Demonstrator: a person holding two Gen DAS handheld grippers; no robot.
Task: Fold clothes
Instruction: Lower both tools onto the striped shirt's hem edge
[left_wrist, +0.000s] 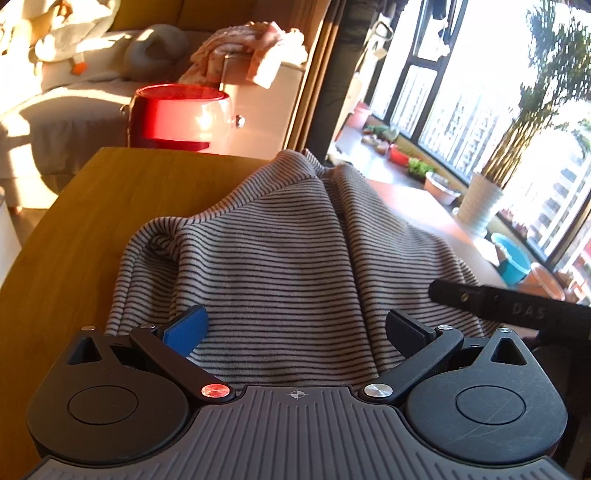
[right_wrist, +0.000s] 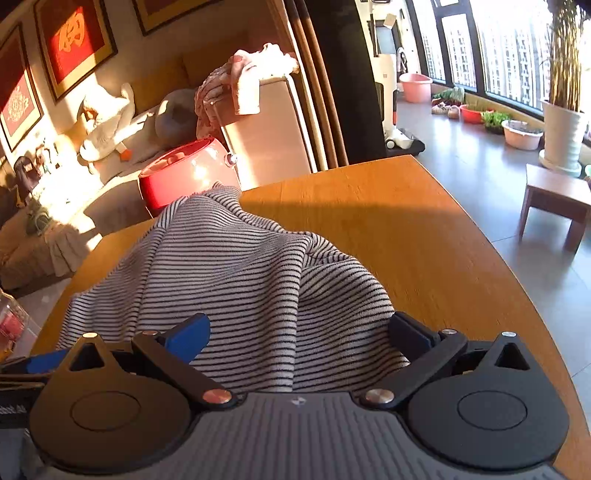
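A grey garment with thin dark stripes (left_wrist: 280, 243) lies rumpled on the wooden table (left_wrist: 110, 192), bunched into a ridge down its middle. My left gripper (left_wrist: 297, 325) is open wide above the garment's near edge, and the cloth passes between its blue pad (left_wrist: 188, 328) and black pad (left_wrist: 404, 330). In the right wrist view the same striped garment (right_wrist: 229, 273) runs toward the table's far edge (right_wrist: 369, 192). My right gripper (right_wrist: 301, 330) is also open, its fingers spread on either side of the near hem. Neither gripper pinches the cloth.
A red round pot (left_wrist: 181, 114) stands beyond the table's far edge, next to a sofa with plush toys (left_wrist: 62, 33) and a pink cloth pile (left_wrist: 243, 48). A low wooden stool (right_wrist: 557, 199), basins and potted plants (right_wrist: 563, 125) line the windows to the right.
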